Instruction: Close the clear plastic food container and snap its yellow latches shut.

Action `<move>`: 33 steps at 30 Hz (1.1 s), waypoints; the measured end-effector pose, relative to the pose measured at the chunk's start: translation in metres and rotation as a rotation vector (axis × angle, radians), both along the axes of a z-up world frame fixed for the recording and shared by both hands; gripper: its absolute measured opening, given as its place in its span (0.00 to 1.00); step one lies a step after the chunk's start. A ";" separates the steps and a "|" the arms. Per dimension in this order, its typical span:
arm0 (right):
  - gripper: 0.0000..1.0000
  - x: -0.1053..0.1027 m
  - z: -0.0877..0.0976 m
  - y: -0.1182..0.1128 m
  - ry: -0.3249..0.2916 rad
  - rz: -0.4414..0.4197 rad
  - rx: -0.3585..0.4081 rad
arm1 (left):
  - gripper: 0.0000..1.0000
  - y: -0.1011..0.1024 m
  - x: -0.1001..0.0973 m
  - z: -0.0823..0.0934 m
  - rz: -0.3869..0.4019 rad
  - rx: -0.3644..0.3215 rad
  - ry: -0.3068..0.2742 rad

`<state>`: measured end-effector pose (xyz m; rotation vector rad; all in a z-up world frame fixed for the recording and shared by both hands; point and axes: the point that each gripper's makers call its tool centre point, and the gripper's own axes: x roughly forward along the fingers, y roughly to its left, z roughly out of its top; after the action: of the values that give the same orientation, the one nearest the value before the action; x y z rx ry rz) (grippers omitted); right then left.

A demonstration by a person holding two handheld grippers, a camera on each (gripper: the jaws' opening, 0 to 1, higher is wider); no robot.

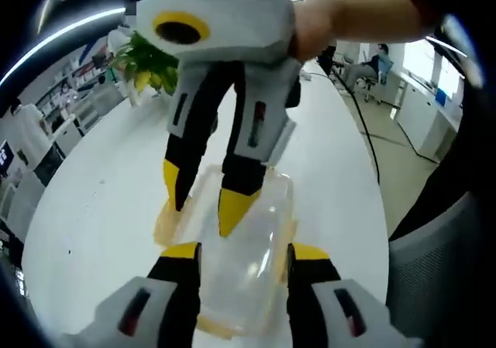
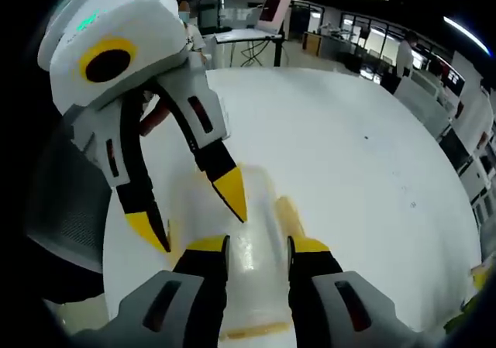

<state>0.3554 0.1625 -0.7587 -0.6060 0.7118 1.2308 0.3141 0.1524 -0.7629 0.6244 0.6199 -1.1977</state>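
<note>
A clear container (image 1: 240,263) with pale yellow latches (image 1: 167,222) sits on a white table (image 1: 101,208). Both the left gripper (image 1: 244,249) and right gripper (image 1: 204,202) have white bodies, black jaws with yellow tips, small red marks on their sides and a black lens ringed in yellow. Green leaves with yellow fruit (image 1: 147,63) stand at the table's far end.
</note>
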 end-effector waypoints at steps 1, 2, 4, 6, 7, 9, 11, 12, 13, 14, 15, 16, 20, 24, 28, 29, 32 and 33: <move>0.27 0.001 0.000 0.000 0.003 0.005 -0.004 | 0.40 -0.001 0.000 0.000 -0.003 -0.001 -0.005; 0.26 0.003 0.000 0.000 0.006 0.013 -0.009 | 0.41 -0.001 0.001 0.000 -0.003 -0.001 -0.006; 0.27 0.006 -0.002 0.000 0.019 0.019 -0.021 | 0.42 -0.003 0.000 0.000 -0.003 -0.007 -0.010; 0.27 0.007 -0.003 0.000 0.021 0.040 -0.034 | 0.43 -0.003 -0.002 -0.003 -0.020 0.015 -0.025; 0.27 0.009 -0.004 0.000 0.021 0.047 -0.041 | 0.43 -0.003 -0.003 -0.006 -0.041 0.036 -0.040; 0.27 0.009 -0.005 0.001 0.044 0.060 -0.047 | 0.44 0.000 -0.006 -0.011 -0.077 0.082 -0.067; 0.27 0.011 -0.007 0.000 0.048 0.068 -0.062 | 0.45 -0.001 -0.006 -0.012 -0.091 0.087 -0.102; 0.27 0.011 -0.008 -0.001 0.056 0.078 -0.070 | 0.44 -0.001 -0.006 -0.013 -0.082 0.090 -0.096; 0.28 0.012 -0.008 -0.001 0.061 0.083 -0.075 | 0.44 -0.001 -0.005 -0.012 -0.080 0.089 -0.096; 0.28 0.012 -0.009 -0.001 0.067 0.087 -0.080 | 0.44 -0.002 -0.004 -0.012 -0.077 0.088 -0.096; 0.29 0.012 -0.009 0.000 0.073 0.092 -0.084 | 0.44 -0.002 -0.004 -0.012 -0.075 0.086 -0.097; 0.29 0.012 -0.011 -0.001 0.087 0.105 -0.095 | 0.44 -0.002 -0.003 -0.012 -0.075 0.087 -0.100; 0.30 0.013 -0.013 0.001 0.128 0.112 -0.104 | 0.45 -0.004 -0.004 -0.014 -0.091 0.099 -0.127; 0.28 0.010 -0.016 0.001 0.209 0.130 -0.131 | 0.47 -0.005 -0.003 -0.016 -0.117 0.095 -0.164; 0.29 0.011 -0.018 0.002 0.267 0.157 -0.187 | 0.47 -0.005 -0.001 -0.016 -0.117 0.087 -0.177; 0.29 0.010 -0.018 0.002 0.273 0.169 -0.201 | 0.47 -0.005 -0.001 -0.015 -0.116 0.087 -0.177; 0.29 0.009 -0.020 0.003 0.293 0.208 -0.275 | 0.47 -0.005 -0.001 -0.016 -0.111 0.087 -0.175; 0.29 0.008 -0.020 0.003 0.289 0.228 -0.299 | 0.47 -0.005 -0.001 -0.016 -0.108 0.087 -0.171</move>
<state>0.3635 0.1656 -0.7790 -0.7790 1.1060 1.4527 0.3135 0.1476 -0.7784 0.8332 0.5002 -1.2078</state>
